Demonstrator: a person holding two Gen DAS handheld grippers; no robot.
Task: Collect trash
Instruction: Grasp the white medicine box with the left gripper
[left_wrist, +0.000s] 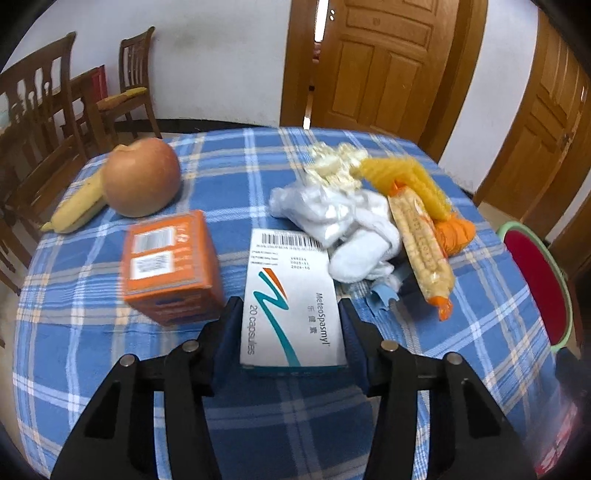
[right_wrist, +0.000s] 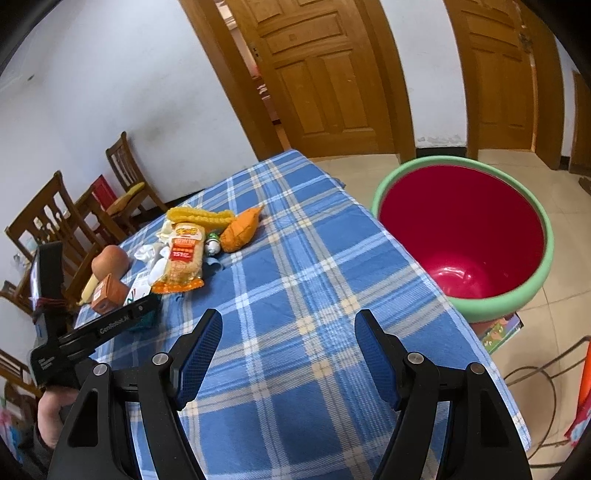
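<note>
Left gripper clamped on medicine box.
Box lies on checked tablecloth, just beside orange carton. Right gripper gapes empty above cloth; bin stands beside table.

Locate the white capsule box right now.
Left wrist view: the white capsule box lies on the checked tablecloth between the left gripper fingers, orange box on its left.

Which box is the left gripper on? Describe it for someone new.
On the blue plaid tablecloth, between the left gripper's fingers, lies a flat white medicine box. Unlike the upright orange box beside it, it has a teal-orange swoosh and reads "20 capsules".
</note>
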